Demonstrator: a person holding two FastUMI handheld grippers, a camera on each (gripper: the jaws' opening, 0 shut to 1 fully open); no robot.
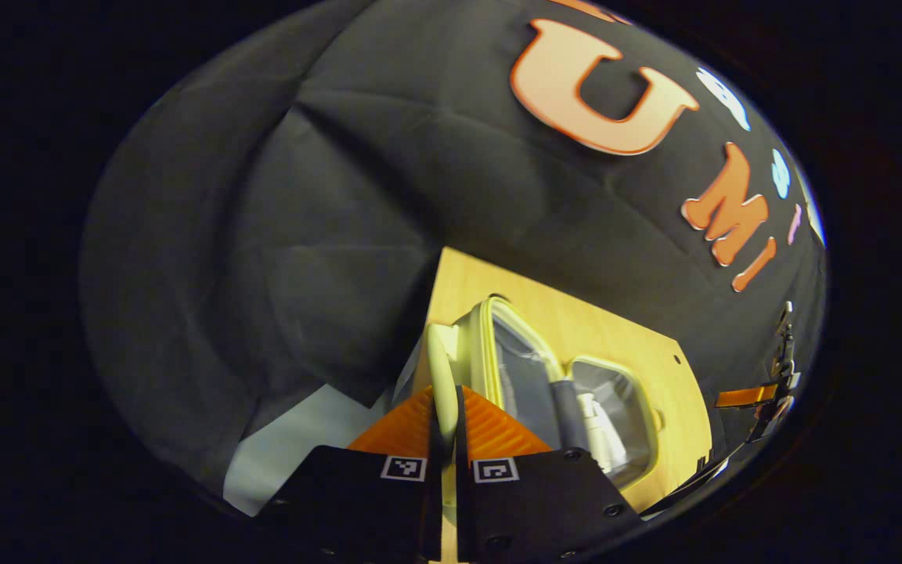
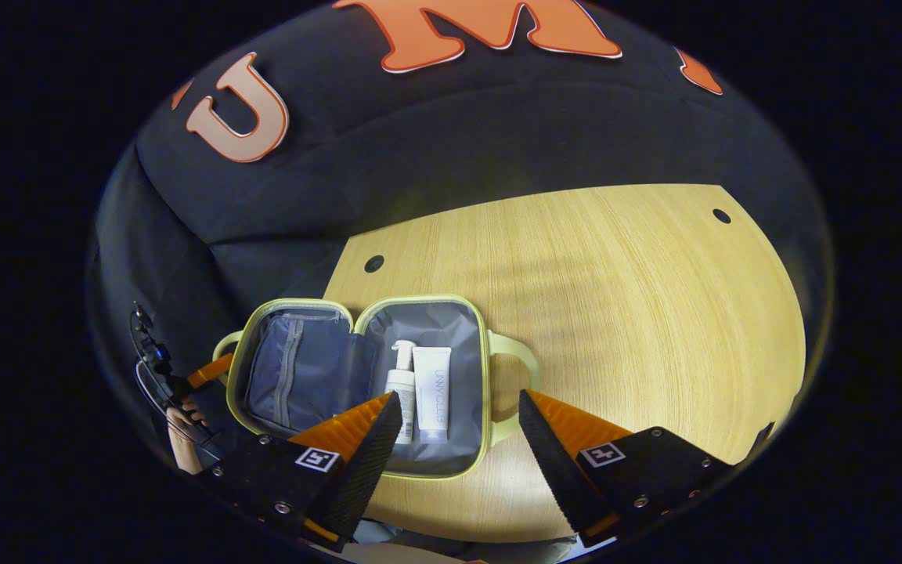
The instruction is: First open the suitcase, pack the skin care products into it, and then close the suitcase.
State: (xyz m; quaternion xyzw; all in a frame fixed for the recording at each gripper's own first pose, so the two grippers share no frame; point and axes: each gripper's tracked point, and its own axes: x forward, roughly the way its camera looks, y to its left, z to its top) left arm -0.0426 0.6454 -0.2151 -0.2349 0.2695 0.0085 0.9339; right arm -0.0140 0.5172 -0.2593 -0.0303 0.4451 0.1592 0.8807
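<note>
The pale green suitcase (image 2: 357,376) lies open and flat on the wooden table (image 2: 615,298), grey lining up. A white pump bottle (image 2: 401,388) and a white tube (image 2: 431,392) lie side by side in its right half; the left half has a zipped pocket. My right gripper (image 2: 460,401) hovers open over the near right edge of the case, by its right handle (image 2: 515,368). My left gripper (image 1: 447,395) is shut on the case's left handle (image 1: 439,364). The left gripper (image 2: 204,370) also appears at the case's left end, held by a hand (image 2: 181,427).
The table (image 1: 615,337) has small round holes (image 2: 373,263) near its far corners. Its left edge runs close to the suitcase; bare wood stretches to the right. The black cloth wall stands right behind the table. The right gripper (image 1: 760,395) appears far off beyond the case.
</note>
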